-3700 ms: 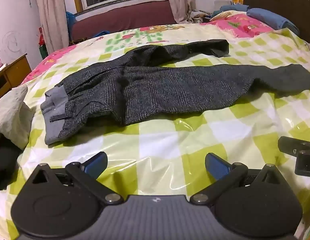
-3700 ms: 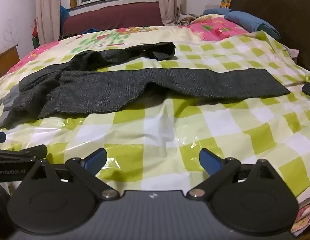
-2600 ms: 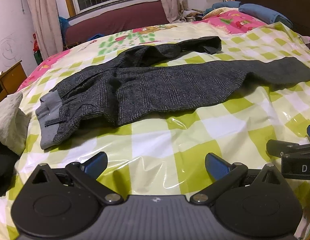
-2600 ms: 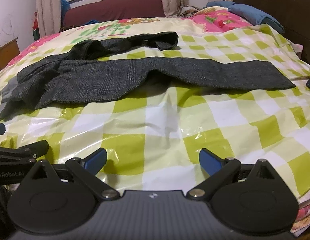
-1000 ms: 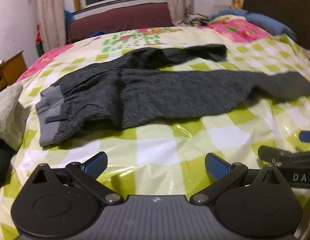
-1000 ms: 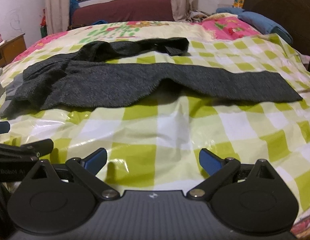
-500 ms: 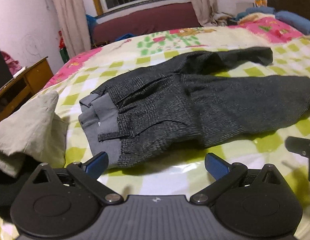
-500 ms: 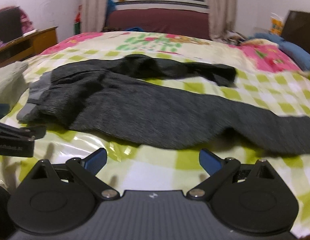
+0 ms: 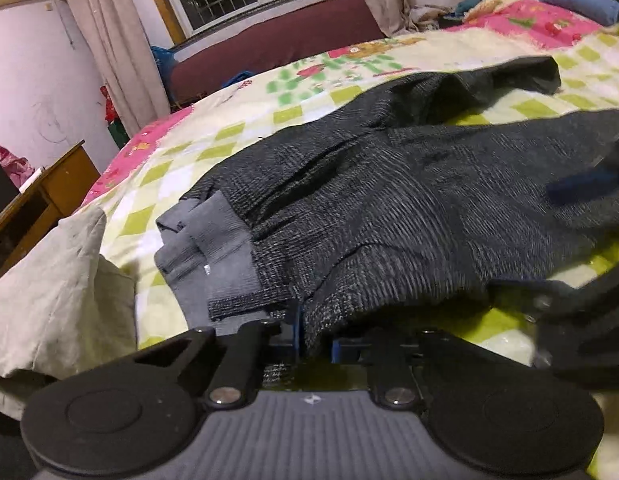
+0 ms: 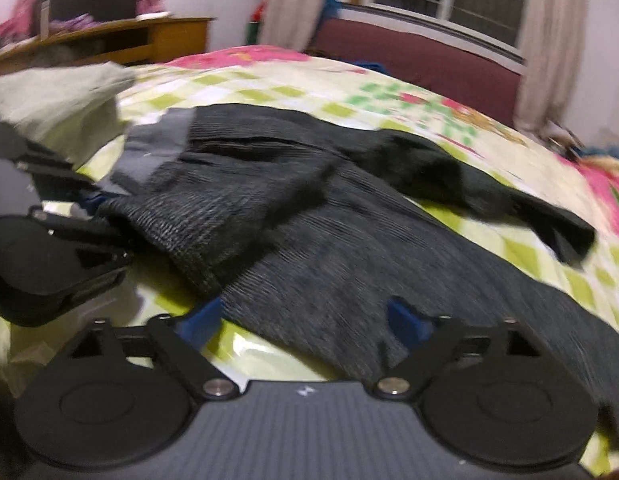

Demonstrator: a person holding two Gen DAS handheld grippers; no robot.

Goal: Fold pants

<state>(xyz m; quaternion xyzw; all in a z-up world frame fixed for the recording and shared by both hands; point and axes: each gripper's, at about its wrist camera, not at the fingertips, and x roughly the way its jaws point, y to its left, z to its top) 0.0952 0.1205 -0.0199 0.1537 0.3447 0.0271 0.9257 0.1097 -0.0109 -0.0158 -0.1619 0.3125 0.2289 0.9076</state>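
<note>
**Left claw pinched on the waist edge, right claw wide over the near leg**

The left claw (image 9: 315, 336) sits at the bottom centre of its own view, its blue pads drawn narrow with a fold of dark fabric pinched between them, just beside the grey waistband (image 9: 213, 264). The right claw (image 10: 305, 322) is spread wide at the bottom of its view, with the near leg's cloth lying between its pads but not gripped.

The pants (image 9: 409, 208) lie across the bed (image 9: 237, 128), waist toward the left of the frame and legs running off to the right, the far leg (image 10: 449, 172) crumpled in the upper right.

To do this step well, I judge the left pinch should take both layers of the waist edge, and the right claw should close on the same near edge further along the leg, so the cloth lifts level.

How many layers the left pinch holds is hidden under the fabric. The near leg's hem is cut off at the right edge of both views. The right view is blurred, and the pale cloth (image 9: 57, 292) at the left cannot be identified.
</note>
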